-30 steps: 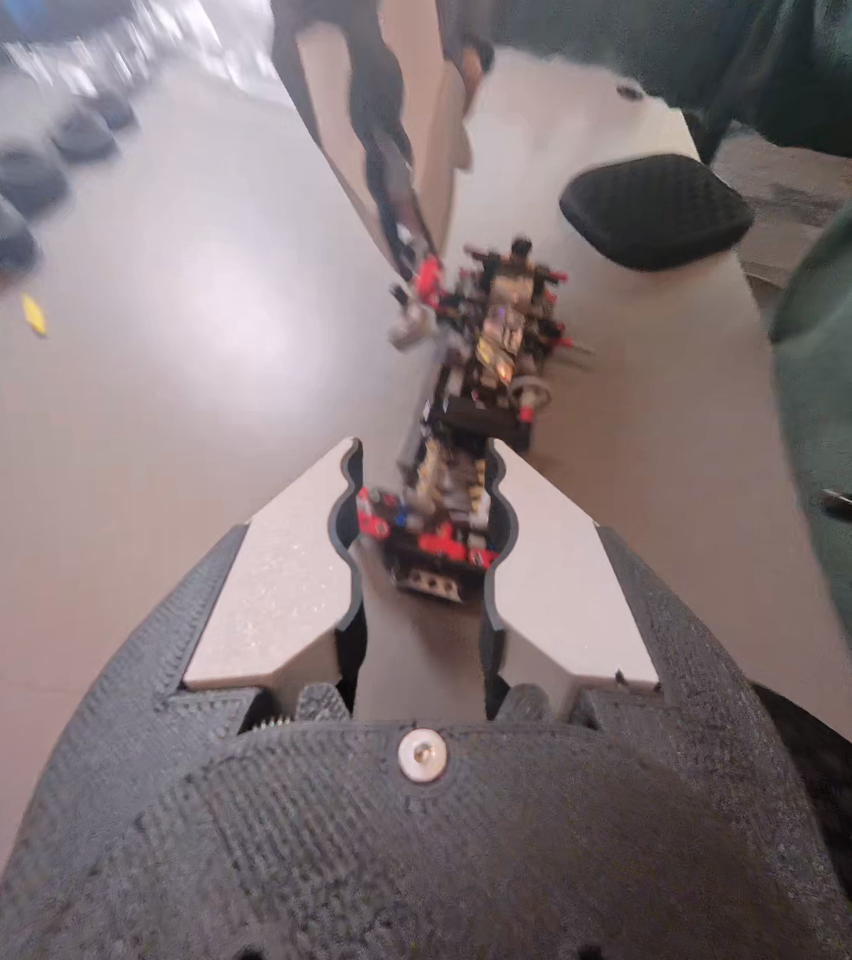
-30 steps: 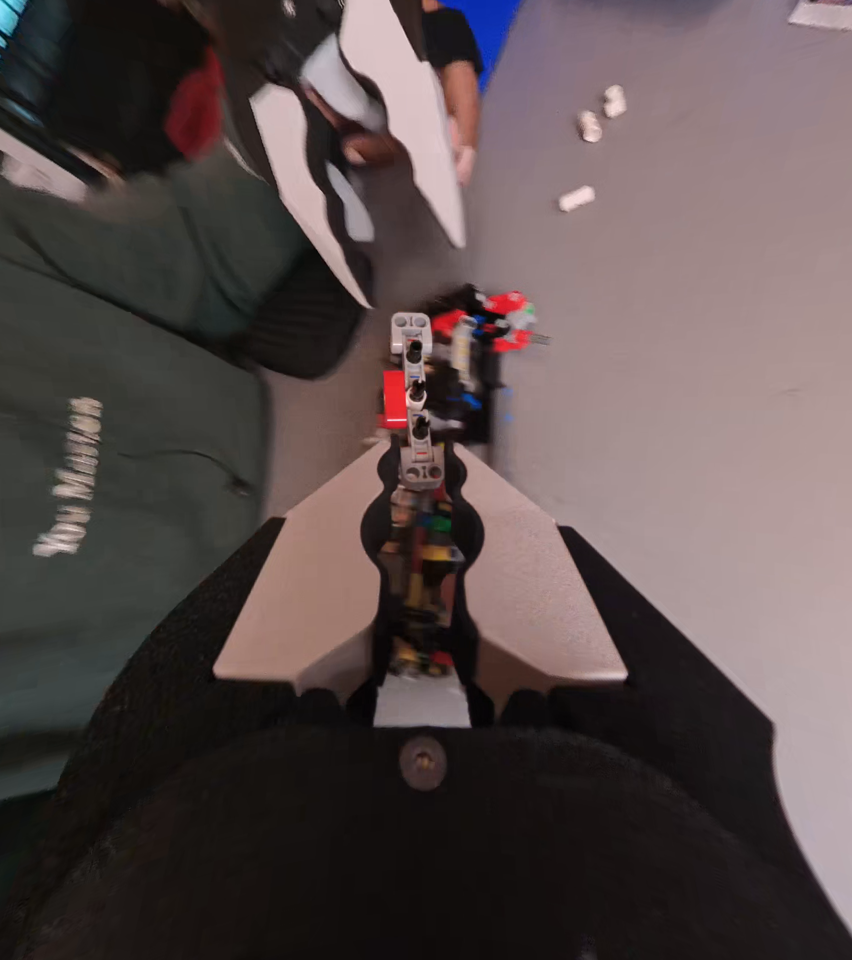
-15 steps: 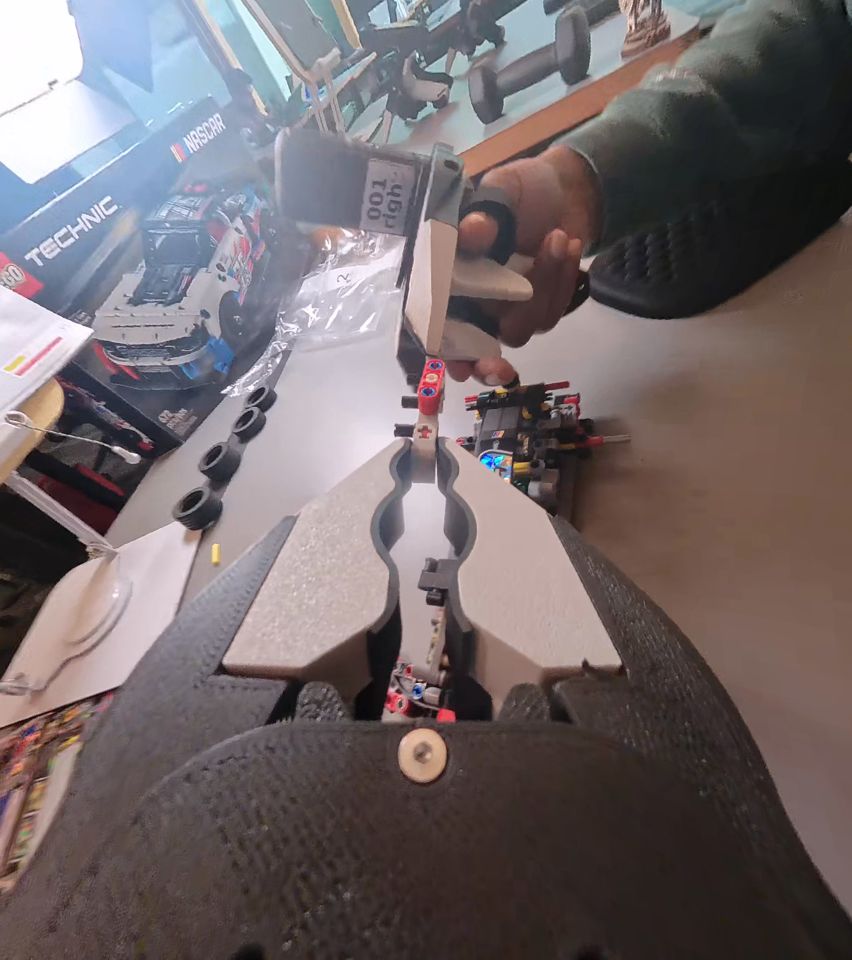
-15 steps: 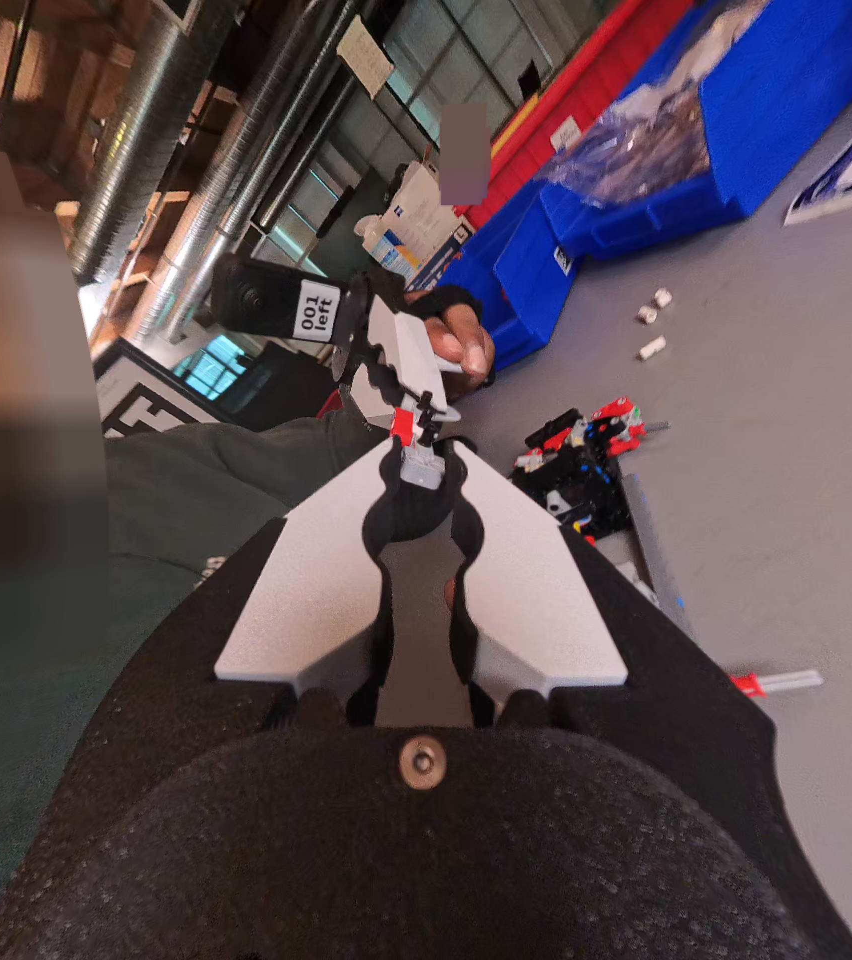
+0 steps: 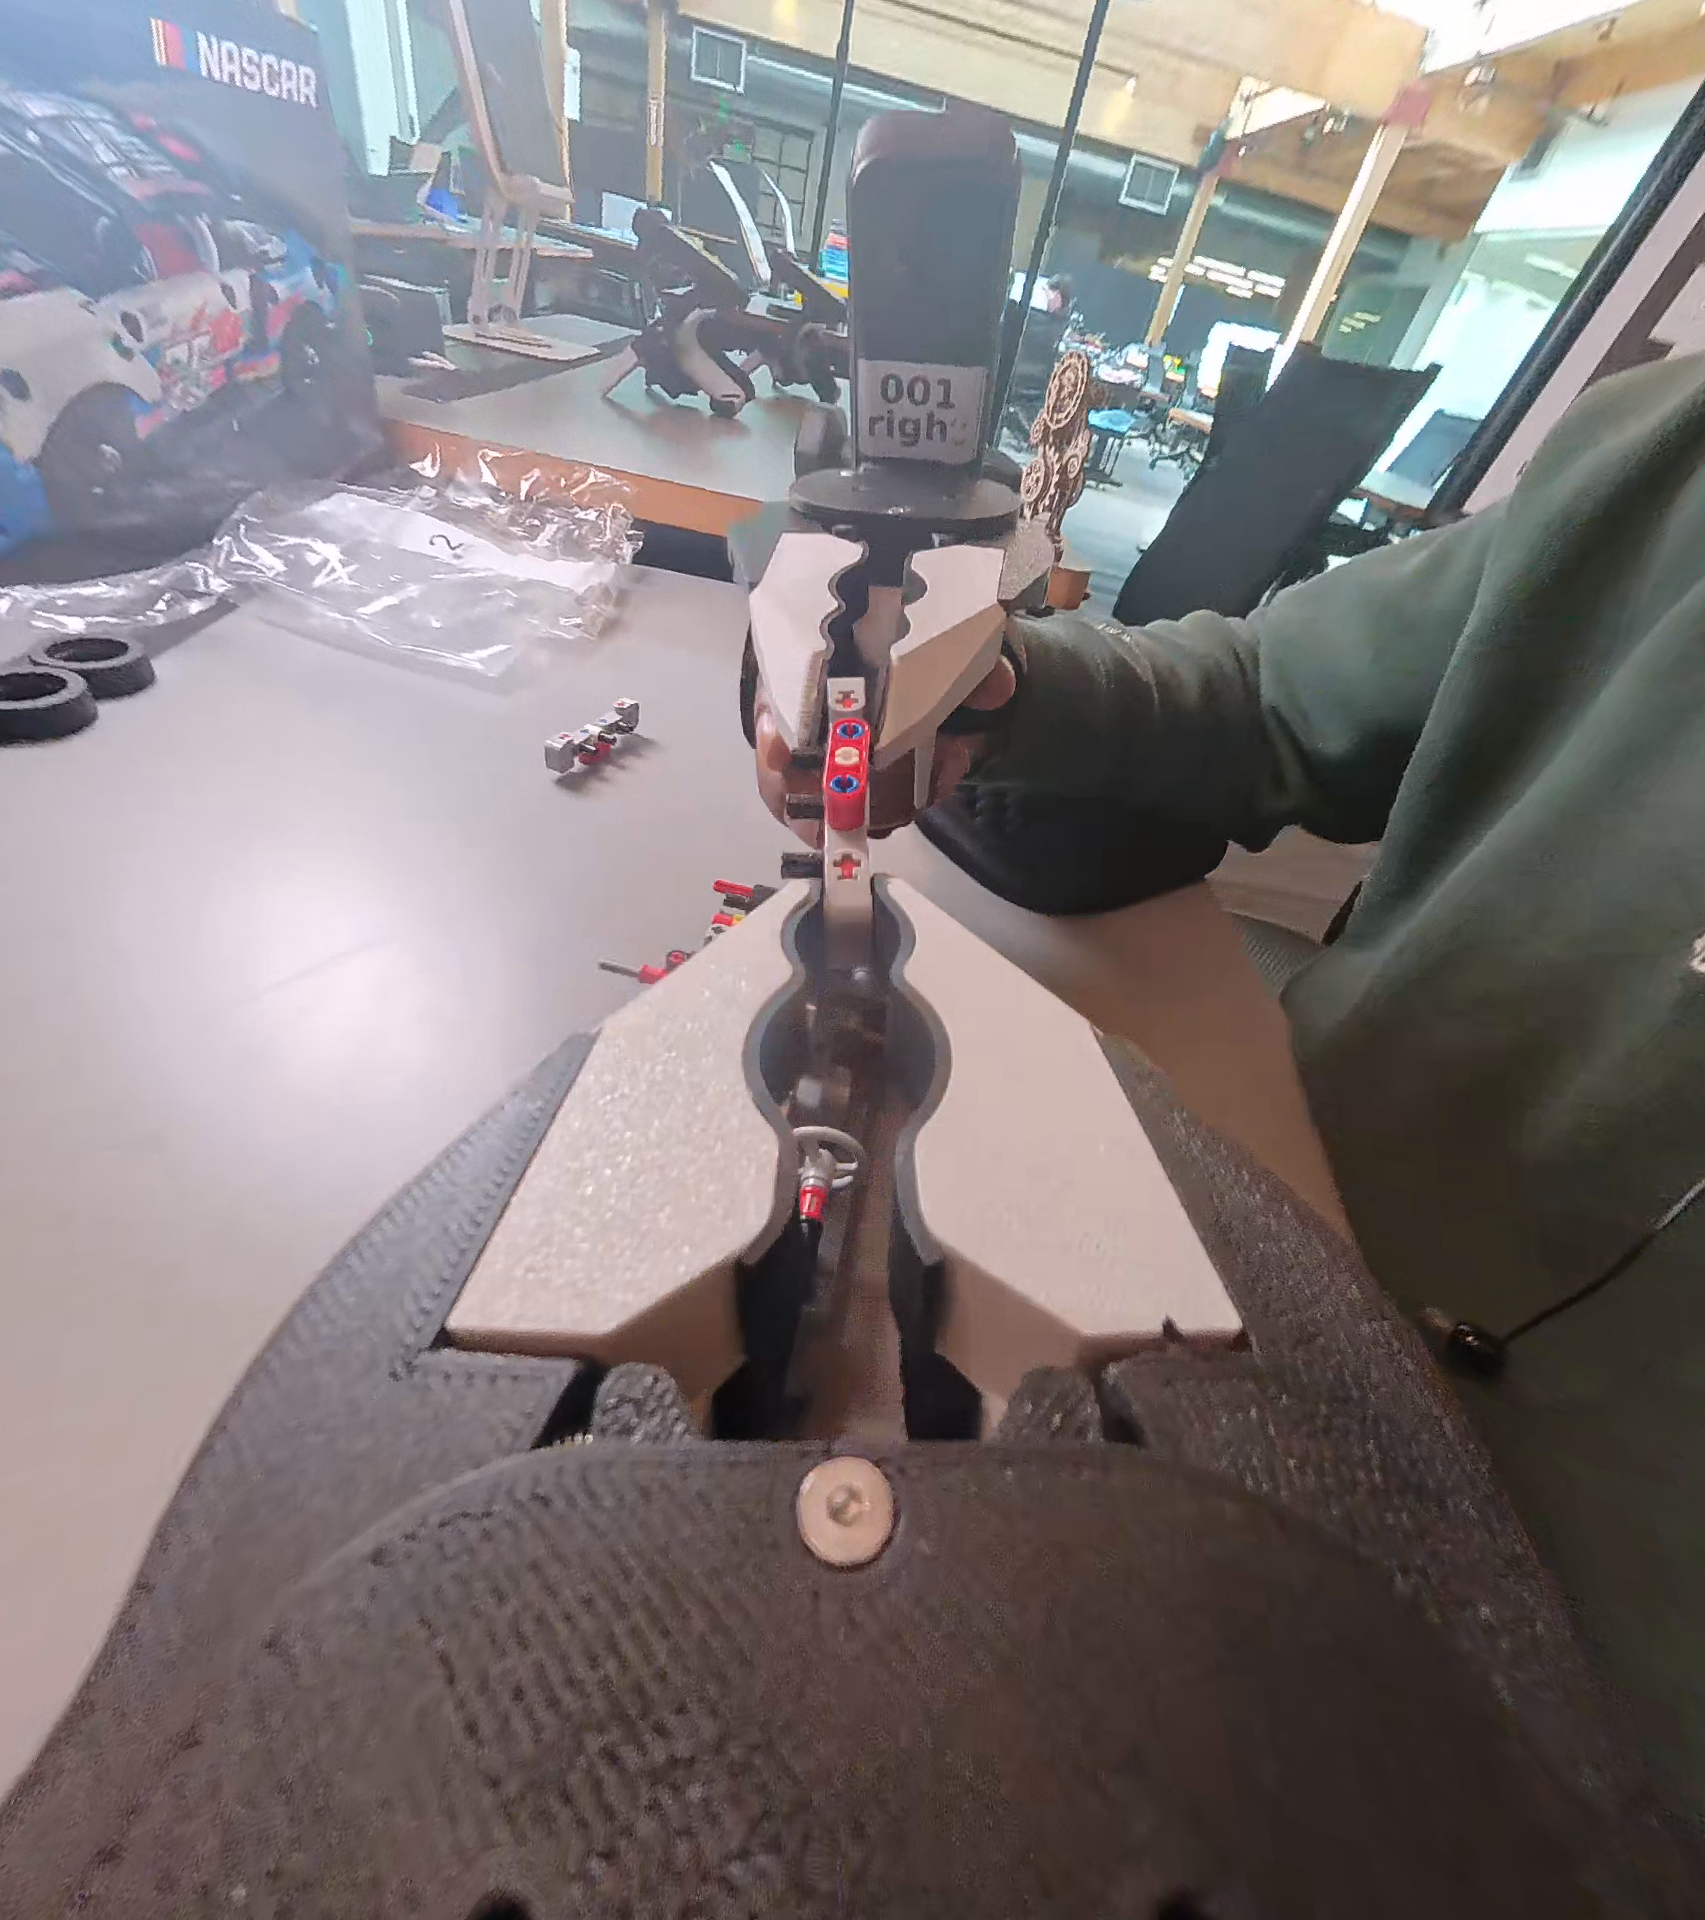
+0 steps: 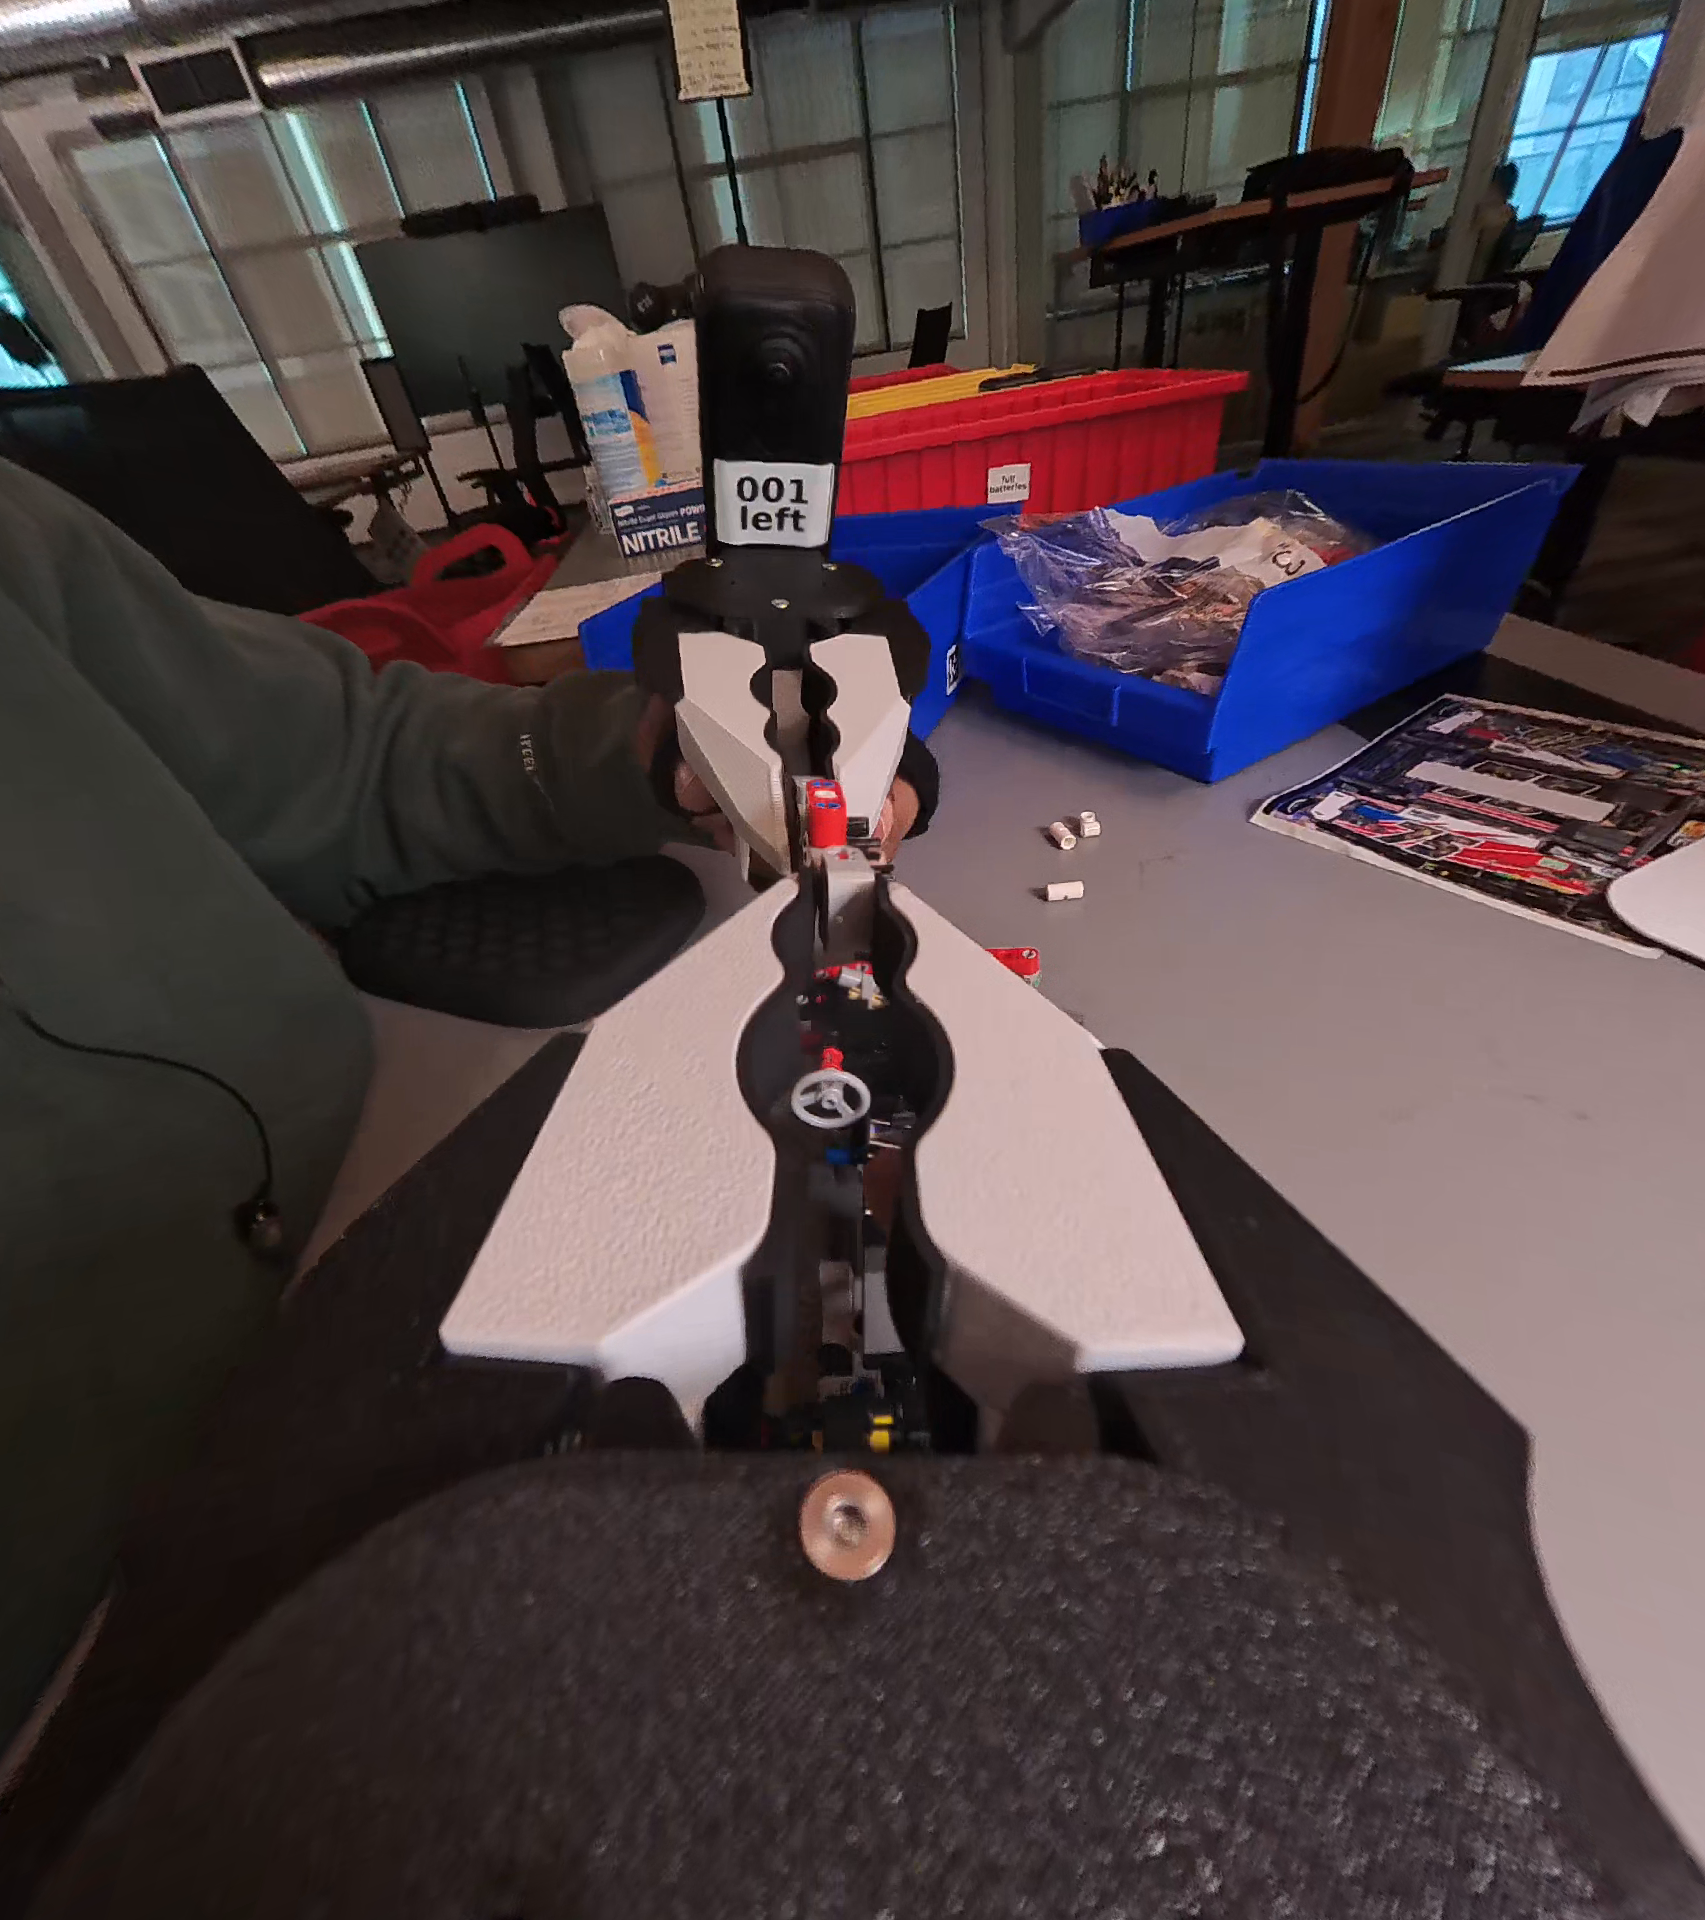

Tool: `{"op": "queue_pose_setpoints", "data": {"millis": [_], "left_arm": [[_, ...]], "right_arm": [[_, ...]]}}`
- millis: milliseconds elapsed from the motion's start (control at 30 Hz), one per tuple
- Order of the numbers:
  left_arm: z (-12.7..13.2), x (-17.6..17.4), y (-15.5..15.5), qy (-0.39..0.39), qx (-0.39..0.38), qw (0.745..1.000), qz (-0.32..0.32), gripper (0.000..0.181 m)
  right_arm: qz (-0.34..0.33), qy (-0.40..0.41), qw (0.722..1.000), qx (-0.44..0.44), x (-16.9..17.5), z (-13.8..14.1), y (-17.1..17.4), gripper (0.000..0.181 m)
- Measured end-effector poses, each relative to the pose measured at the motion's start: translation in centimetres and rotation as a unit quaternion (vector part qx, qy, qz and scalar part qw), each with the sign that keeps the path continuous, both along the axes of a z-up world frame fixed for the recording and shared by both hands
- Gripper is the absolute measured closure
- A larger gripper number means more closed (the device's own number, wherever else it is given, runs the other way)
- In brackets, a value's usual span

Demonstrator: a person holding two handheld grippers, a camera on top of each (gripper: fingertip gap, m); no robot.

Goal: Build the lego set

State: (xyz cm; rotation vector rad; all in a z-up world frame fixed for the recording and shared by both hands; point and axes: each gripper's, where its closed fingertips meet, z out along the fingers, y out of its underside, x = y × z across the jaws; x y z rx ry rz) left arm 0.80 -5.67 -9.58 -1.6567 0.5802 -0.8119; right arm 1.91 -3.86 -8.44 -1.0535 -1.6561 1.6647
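A short grey lego beam carrying a red piece and black pins is held in the air between both grippers. My left gripper is shut on its near end. My right gripper faces me and is shut on its far end. In the right wrist view, my right gripper pinches the grey beam, and the left gripper grips the end beside the red piece. The lego car chassis with its grey steering wheel lies on the table below, seen through the jaws.
Black tyres, empty plastic bags, a small lego sub-assembly and loose pins lie on the grey table. A blue bin, white connectors, a printed sheet and a black pad lie elsewhere on it. Left and right tips are no more than a few centimetres apart.
My left gripper, open over the chassis a second ago, has shut on the free end of the beam that my right gripper held. Both grippers have risen from the table and levelled out.
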Motion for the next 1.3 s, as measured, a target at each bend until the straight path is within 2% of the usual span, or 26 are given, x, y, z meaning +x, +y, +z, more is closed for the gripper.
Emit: {"op": "queue_pose_setpoints", "data": {"millis": [167, 433, 600, 667, 733, 767, 867, 933, 1000, 1033, 1067, 1100, 1200, 1300], "left_arm": [[-0.2, -0.3, 0.1, -0.029, -0.022, 0.999, 0.0, 0.176], [0.1, 0.5, -0.7, -0.049, -0.023, 0.998, -0.04, 0.176], [-0.1, 0.4, -0.5, -0.067, -0.045, 0.996, -0.042, 0.176], [-0.6, 0.4, -0.2, -0.083, -0.082, 0.992, -0.039, 0.176], [-1.4, 0.1, 0.1, -0.101, -0.127, 0.986, -0.035, 0.176], [-1.8, 0.0, 0.2, -0.107, -0.149, 0.982, -0.035, 0.176], [-2.8, 0.4, 0.4, -0.117, -0.199, 0.972, -0.042, 0.176], [-3.3, 1.1, 0.4, -0.105, -0.214, 0.97, -0.047, 0.176], [-3.2, 1.6, 0.2, -0.106, -0.221, 0.968, -0.051, 0.176], [-3.2, 1.7, 0.2, -0.107, -0.222, 0.968, -0.051, 0.176], [-3.3, 1.7, 0.1, -0.103, -0.223, 0.968, -0.048, 0.176], [-3.3, 1.7, 0.1, -0.103, -0.223, 0.968, -0.046, 0.176], [-2.8, 1.5, 0.2, -0.118, -0.214, 0.969, -0.043, 0.176], [-1.8, 1.0, 0.5, -0.117, -0.171, 0.978, -0.037, 0.172]], "right_arm": [[-0.009, -0.013, 1.0, -0.026, -0.4, -0.2, 0.1, 0.174], [0.039, -0.02, 0.997, -0.069, 0.4, -0.1, -0.6, 0.175], [0.041, -0.022, 0.997, -0.065, 0.4, -0.1, -0.6, 0.175], [0.024, -0.022, 0.999, -0.018, 0.3, -0.5, -0.1, 0.172], [-0.008, 0.001, 0.997, 0.077, 0.4, -0.4, 0.8, 0.15], [-0.023, 0.016, 0.991, 0.135, 0.5, -0.3, 1.1, 0.145], [-0.055, 0.044, 0.944, 0.322, 0.5, -1.3, 0.9, 0.142], [-0.057, 0.052, 0.912, 0.403, 0.2, -2.4, -0.1, 0.142], [-0.068, 0.052, 0.873, 0.48, -0.3, -3.8, -0.2, 0.147], [-0.071, 0.049, 0.856, 0.509, -0.4, -4.4, 0.0, 0.156], [-0.076, 0.058, 0.849, 0.52, -0.5, -4.4, -0.1, 0.166], [-0.078, 0.061, 0.849, 0.519, -0.6, -4.4, -0.1, 0.166], [-0.086, 0.059, 0.867, 0.487, -0.7, -4.1, 0.1, 0.166], [-0.111, 0.044, 0.89, 0.439, -0.9, -3.6, 0.7, 0.166]]}}
